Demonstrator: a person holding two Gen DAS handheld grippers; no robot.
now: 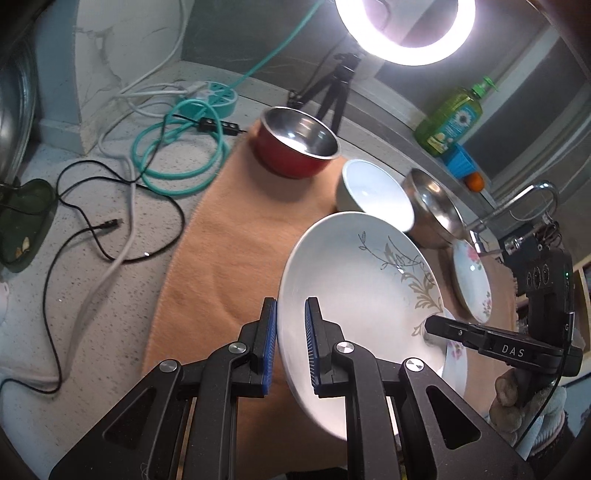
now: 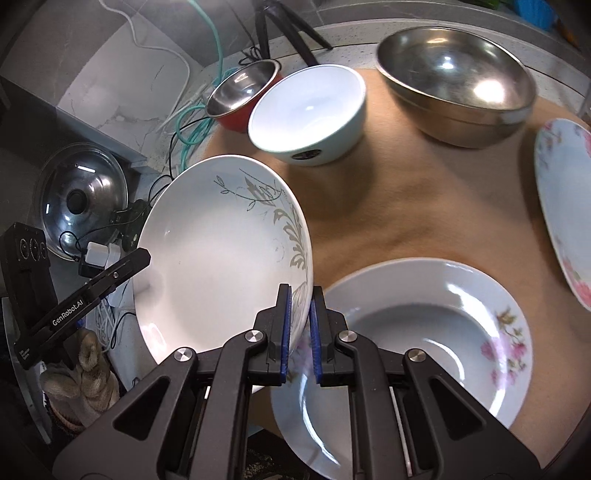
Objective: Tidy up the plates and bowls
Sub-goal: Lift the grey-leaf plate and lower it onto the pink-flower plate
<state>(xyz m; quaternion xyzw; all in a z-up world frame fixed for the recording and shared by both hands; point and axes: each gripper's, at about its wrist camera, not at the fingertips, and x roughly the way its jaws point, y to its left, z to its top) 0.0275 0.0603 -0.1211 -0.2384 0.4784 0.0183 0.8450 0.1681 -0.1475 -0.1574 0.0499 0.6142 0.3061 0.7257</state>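
Note:
A white plate with a grey leaf pattern (image 1: 354,280) (image 2: 221,258) is held tilted above the orange cloth by both grippers. My left gripper (image 1: 291,347) pinches its near-left rim between the blue pads. My right gripper (image 2: 300,332) pinches the opposite rim; it shows in the left wrist view (image 1: 480,341). A deep pink-flower plate (image 2: 424,332) lies just below the right gripper. Another flowered plate (image 2: 565,206) (image 1: 472,280) lies at the right. A white bowl (image 2: 310,114) (image 1: 373,192), a steel bowl (image 2: 458,85) (image 1: 432,206) and a red steel-lined bowl (image 1: 299,142) (image 2: 243,96) stand at the back.
The orange cloth (image 1: 229,251) covers the counter. Cables and a teal power strip (image 1: 218,98) lie at the left. A tripod (image 1: 332,88), ring light (image 1: 406,29), soap bottle (image 1: 450,118) and faucet (image 1: 517,206) stand behind. A pot lid (image 2: 81,195) leans at the left.

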